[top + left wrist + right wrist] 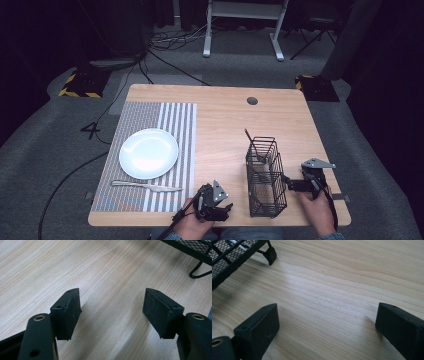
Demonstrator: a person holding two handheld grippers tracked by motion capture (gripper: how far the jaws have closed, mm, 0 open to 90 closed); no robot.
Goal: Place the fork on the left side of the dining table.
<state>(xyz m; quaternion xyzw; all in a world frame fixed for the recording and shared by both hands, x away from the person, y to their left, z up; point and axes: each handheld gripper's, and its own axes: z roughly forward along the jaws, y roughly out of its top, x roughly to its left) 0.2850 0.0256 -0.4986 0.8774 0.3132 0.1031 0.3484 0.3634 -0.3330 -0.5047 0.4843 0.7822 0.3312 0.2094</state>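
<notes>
Two hands enter at the near edge of the tabletop (225, 125), each bearing a gripper; left gripper (216, 202) rests near the front edge, just left of the wire basket (265, 175), its jaws standing apart over bare wood with nothing between them, as the left gripper view confirms (112, 312); right gripper (295, 185) lies close beside the right side of the basket, its jaws likewise spread wide and empty over the wood grain (327, 322); whether it touches the basket cannot be told. Black mesh basket stands upright between the two grippers, right of centre, with a dark utensil handle (248, 137) rising from its far compartment; a corner of the basket and one foot show at the top of each gripper view. Striped placemat (175, 130) covers the left portion of the tabletop; white plate (148, 152) sits on it; a silver knife (146, 185) lies on the mat just in front of the plate, well apart from the left gripper.
</notes>
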